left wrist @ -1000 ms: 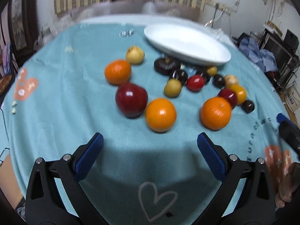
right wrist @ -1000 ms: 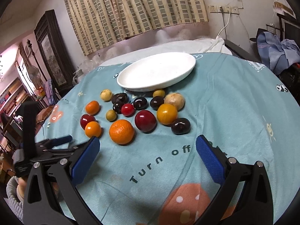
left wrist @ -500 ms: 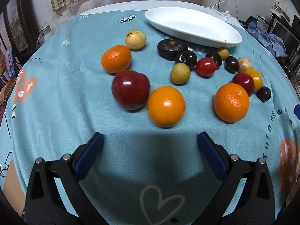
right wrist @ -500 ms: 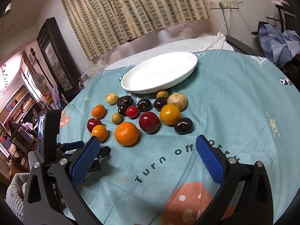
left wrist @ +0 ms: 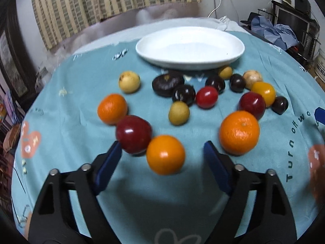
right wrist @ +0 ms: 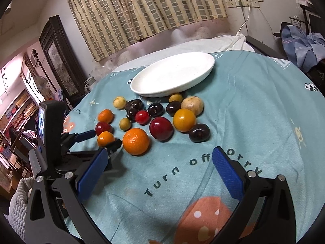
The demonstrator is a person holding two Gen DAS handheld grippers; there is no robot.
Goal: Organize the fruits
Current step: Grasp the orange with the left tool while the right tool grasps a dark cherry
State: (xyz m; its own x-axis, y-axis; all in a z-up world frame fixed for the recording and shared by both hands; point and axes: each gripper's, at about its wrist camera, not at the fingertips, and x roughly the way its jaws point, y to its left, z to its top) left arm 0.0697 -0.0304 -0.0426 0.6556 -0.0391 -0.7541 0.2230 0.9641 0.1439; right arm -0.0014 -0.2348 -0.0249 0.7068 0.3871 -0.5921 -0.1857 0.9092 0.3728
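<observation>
A smooth round orange (left wrist: 165,155) lies on the teal cloth (left wrist: 81,93) between the wide-open, empty left gripper (left wrist: 162,158) fingers. The right gripper (right wrist: 160,169) is also wide open and empty, near a dimpled mandarin (right wrist: 136,144). The glossy oval plate (left wrist: 190,47) stands behind the fruits.

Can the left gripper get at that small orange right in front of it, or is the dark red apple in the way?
Probably yes. The left gripper is open with the small orange between its fingers. The dark red apple sits against the orange by the left fingertip, so closing might nudge it.
</observation>
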